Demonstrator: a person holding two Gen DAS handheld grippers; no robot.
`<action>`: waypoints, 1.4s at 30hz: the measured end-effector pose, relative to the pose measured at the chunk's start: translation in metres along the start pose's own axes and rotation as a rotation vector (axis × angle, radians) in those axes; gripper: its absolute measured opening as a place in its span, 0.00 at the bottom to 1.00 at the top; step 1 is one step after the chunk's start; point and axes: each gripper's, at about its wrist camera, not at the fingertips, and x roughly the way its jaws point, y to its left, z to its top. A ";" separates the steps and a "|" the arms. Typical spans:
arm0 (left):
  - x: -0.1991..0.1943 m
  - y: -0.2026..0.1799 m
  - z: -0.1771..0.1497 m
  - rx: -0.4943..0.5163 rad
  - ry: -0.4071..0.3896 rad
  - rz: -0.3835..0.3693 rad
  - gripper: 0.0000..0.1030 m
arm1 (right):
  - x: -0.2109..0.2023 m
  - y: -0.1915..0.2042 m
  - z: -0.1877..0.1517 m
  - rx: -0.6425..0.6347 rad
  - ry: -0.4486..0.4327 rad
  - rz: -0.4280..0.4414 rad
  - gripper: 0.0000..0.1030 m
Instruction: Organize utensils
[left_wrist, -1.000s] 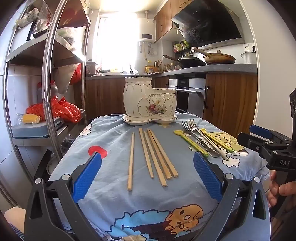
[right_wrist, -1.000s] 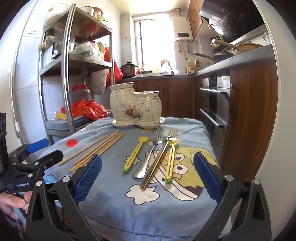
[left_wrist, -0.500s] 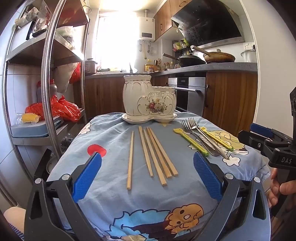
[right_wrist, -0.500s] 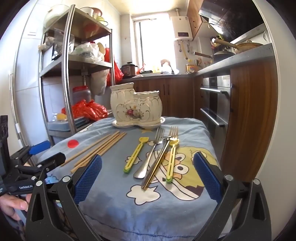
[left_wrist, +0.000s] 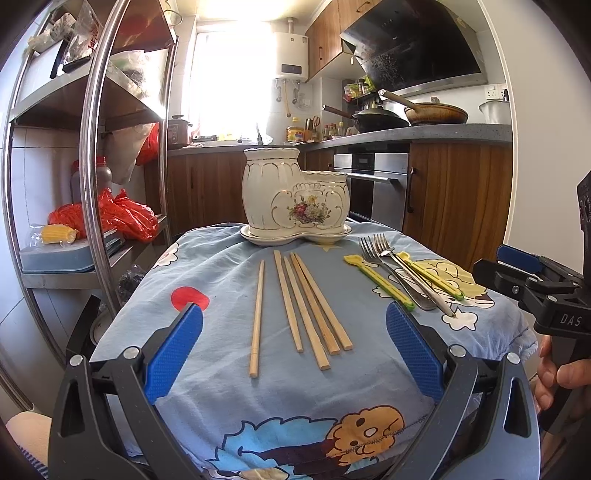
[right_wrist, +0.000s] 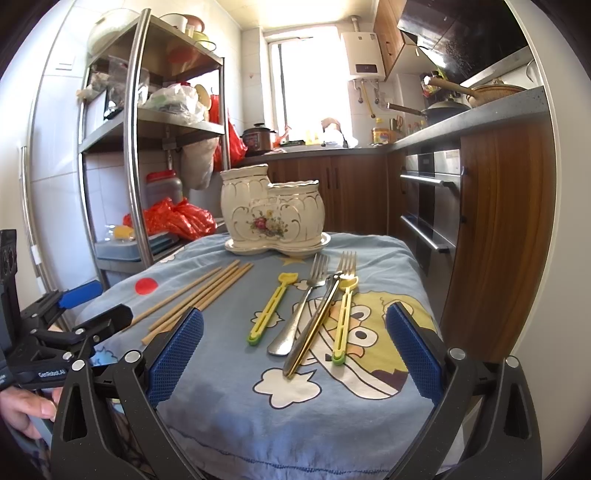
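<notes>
Here, both claws, left (left_wrist: 293, 350) and right (right_wrist: 293, 350), hover wide open and empty before chopsticks (left_wrist: 306, 302) and forks (right_wrist: 314, 299) lying on the table (left_wrist: 229, 369); best lift one piece at mid-length toward the holder (left_wrist: 295, 195).

The cream ceramic two-part utensil holder (left_wrist: 295, 195) carries gold scrollwork and a pink-and-yellow flower spray. The light blue cartoon-print cloth (left_wrist: 221, 373) shows a red spot, white clouds and yellow and orange figures. On it lie pale tan wooden chopsticks (left_wrist: 306, 302), silver metal forks (right_wrist: 314, 306) and yellow plastic forks with green tips (right_wrist: 269, 310).
</notes>
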 end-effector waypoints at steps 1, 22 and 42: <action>0.000 -0.001 0.000 0.002 -0.001 0.000 0.95 | 0.000 0.000 0.000 0.000 0.000 0.001 0.95; 0.000 -0.001 0.000 0.000 0.008 -0.008 0.95 | 0.000 0.000 0.000 0.002 0.001 0.000 0.95; 0.002 0.000 -0.001 0.001 0.019 -0.015 0.95 | 0.000 0.000 0.000 0.002 0.000 0.000 0.95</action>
